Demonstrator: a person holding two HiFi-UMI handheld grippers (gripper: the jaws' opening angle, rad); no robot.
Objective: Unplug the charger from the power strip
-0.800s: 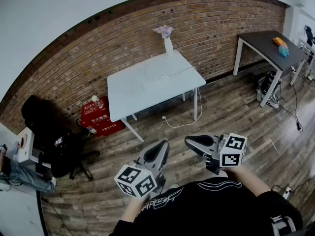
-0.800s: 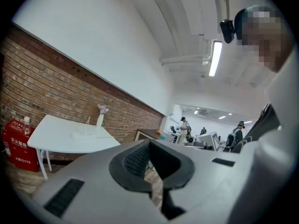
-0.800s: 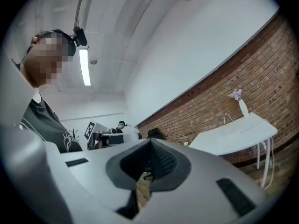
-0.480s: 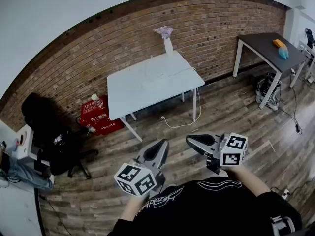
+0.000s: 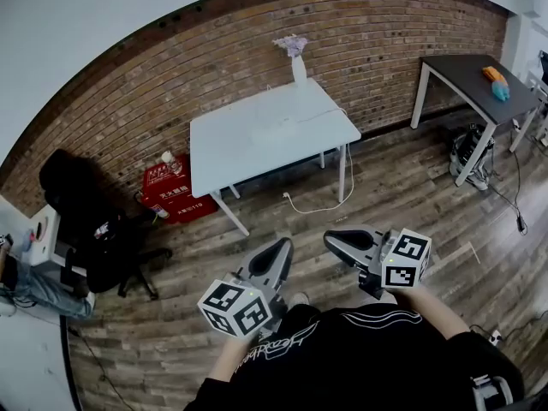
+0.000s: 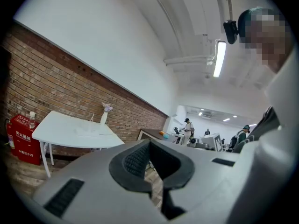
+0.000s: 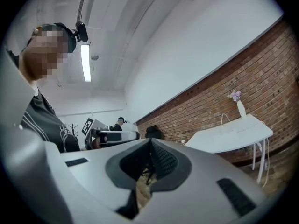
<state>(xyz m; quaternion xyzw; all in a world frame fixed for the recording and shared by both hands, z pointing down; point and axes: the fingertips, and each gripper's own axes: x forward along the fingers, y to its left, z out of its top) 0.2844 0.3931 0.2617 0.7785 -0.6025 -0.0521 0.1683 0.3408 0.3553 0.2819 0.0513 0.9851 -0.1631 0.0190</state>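
Left gripper view: left gripper (image 6: 148,148) has its jaws pressed together, with nothing between the ribbed pads.
Right gripper view: right gripper (image 7: 149,148) is closed the same way, on nothing.
Aim: both grippers are held side by side at the person's waist, noses toward the white table (image 5: 248,157) and well apart from it, with wood floor (image 5: 411,199) between.
Charger and power strip: a pale flat shape (image 5: 274,129) lies mid-top on the white table; white on white, too faint to tell plug from strip.
White cable (image 5: 318,211): drops off the white table's right edge and loops on the floor in front of it.
Vase (image 5: 298,65): upright at the white table's far edge.
Red box (image 5: 175,197): on the floor left of the white table.
Dark table (image 5: 467,71): well right of the white table.
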